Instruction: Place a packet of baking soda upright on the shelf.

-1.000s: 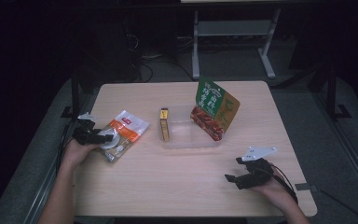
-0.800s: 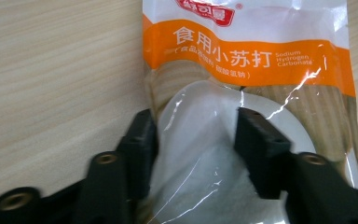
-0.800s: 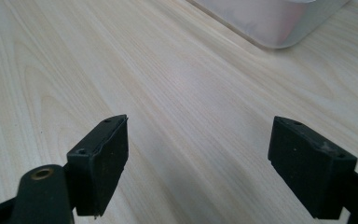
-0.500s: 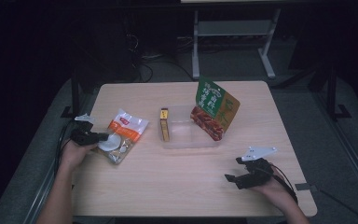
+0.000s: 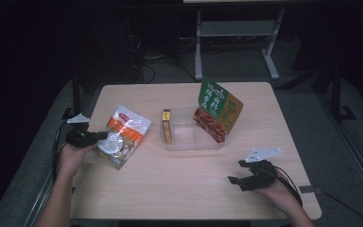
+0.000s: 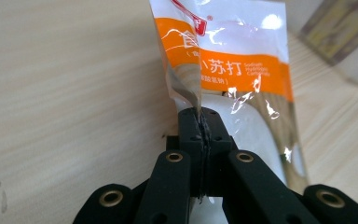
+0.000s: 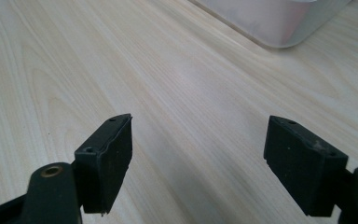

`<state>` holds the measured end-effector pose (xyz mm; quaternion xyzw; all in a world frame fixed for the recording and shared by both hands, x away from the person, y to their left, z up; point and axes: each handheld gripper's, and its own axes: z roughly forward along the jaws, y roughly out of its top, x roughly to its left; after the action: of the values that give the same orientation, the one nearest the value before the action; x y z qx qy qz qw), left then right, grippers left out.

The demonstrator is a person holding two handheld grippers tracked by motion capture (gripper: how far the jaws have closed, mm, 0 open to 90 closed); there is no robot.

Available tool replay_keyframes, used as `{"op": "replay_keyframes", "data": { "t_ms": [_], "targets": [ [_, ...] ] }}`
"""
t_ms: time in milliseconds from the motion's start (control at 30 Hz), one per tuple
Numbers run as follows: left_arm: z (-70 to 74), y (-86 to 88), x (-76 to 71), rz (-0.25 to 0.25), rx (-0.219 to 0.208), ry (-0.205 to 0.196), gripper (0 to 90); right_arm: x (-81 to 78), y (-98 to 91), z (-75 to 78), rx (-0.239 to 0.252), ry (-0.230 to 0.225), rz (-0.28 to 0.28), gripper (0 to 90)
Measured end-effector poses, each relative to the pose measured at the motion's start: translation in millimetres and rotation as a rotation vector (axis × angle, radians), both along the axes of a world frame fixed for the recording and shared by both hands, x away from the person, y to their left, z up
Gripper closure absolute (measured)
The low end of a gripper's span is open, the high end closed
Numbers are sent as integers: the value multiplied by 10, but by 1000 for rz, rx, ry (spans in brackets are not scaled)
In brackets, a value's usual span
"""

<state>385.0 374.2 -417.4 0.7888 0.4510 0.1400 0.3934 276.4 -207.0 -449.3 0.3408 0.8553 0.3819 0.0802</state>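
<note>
At table's left edge, left gripper (image 5: 94, 137) pinches the snack bag (image 5: 125, 132), wrist level.

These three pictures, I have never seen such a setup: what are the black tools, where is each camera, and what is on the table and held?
A person sits at a wooden table with a hand-held gripper in each hand. The high view looks down from above; the other two cameras ride on the grippers, looking along their black fingers. The left gripper has just closed and pinches the edge of an orange-and-white snack bag. The right gripper rests open above bare wood, holding nothing. In the middle lies a clear plastic tray, with a thin yellow box at its left edge and a green-and-red pouch leaning at its right.
</note>
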Motion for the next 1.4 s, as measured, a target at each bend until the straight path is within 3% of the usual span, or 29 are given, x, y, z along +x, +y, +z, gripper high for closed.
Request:
{"op": "replay_keyframes", "data": {
  "t_ms": [133, 300, 467, 700, 867, 1100, 1400],
  "targets": [
    [159, 22, -116, 6, -37, -72, 892, -4, -8, 14, 11, -2, -11, 239],
    [363, 38, -246, 17, -47, -152, 893, 9, -9, 40, 39, -3, -8, 282],
    [476, -9, -315, 12, -51, -189, 894, 20, 9, 41, 39, 0, -2, 287],
    [730, -131, -459, -38, -47, -245, 894, 39, 63, 72, 37, 6, 2, 284],
    [899, -227, -579, -90, -44, -261, 894, 62, 125, 84, 44, 21, 14, 295],
    [1092, -350, -734, -170, -86, -276, 894, 67, 102, 81, 49, 21, 11, 295],
    [1152, -608, -886, -265, -126, -265, 894, 67, 114, 143, 100, 11, 32, 297]
  ]
}}
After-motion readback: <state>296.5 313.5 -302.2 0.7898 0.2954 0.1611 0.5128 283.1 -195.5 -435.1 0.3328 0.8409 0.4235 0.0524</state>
